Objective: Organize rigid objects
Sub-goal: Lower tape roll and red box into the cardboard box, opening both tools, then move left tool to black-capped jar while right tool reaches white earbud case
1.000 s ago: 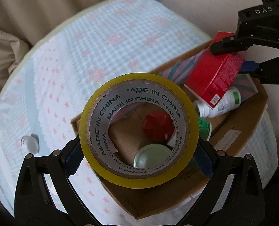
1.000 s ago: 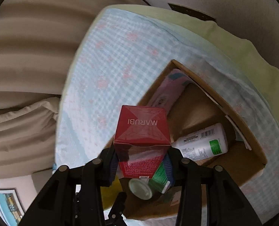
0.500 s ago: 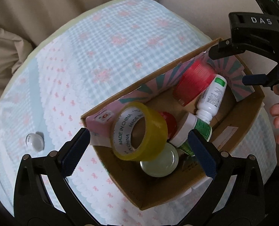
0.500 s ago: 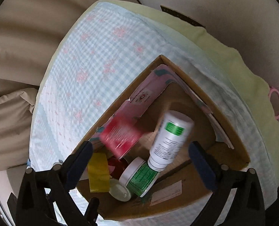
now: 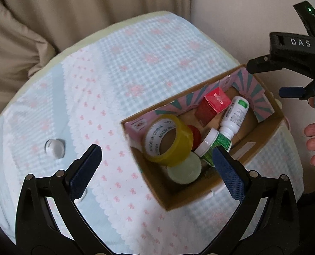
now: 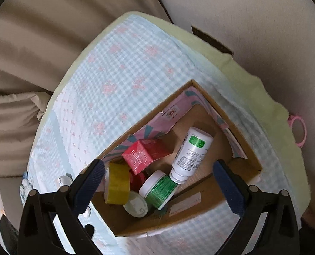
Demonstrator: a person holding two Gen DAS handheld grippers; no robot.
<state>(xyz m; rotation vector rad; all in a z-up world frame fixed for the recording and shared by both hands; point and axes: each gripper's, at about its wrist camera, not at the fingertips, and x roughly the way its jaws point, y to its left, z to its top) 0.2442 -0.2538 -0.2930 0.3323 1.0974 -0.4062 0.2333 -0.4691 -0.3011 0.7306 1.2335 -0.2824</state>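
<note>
Both tools hang above the cardboard box [image 5: 261, 148] with nothing in them. The left tool [image 5: 157, 170] has its jaws spread wide and empty, over the near left part of the box. The right tool [image 6: 159, 180] is just as wide and empty, over the middle of the box.

The step in hand looks like the withdrawal after a drop, and doing it well means lifting each tool straight up so that no finger catches the box wall or tips an item, then turning to whatever remains outside. One small white round thing [image 5: 54, 147] lies on the checked cloth [image 5: 136, 63] well to the left of the box; what it is cannot be told, but it seems the likeliest next pick for the left tool.

The box sits on the cloth-covered bench, toward its right side, lined at the far wall with a pink and teal paper [image 6: 155, 127]. Inside, the yellow tape roll [image 5: 168, 140] stands on edge at the near left, touching a red lid [image 5: 195, 136] and a pale round lid [image 5: 185, 167]. The red carton [image 5: 213, 108] leans at the far side. The white bottle [image 5: 235, 114] lies tilted, its neck down against the green-labelled jar [image 6: 159, 189]. The right half of the box floor is mostly bare.
</note>
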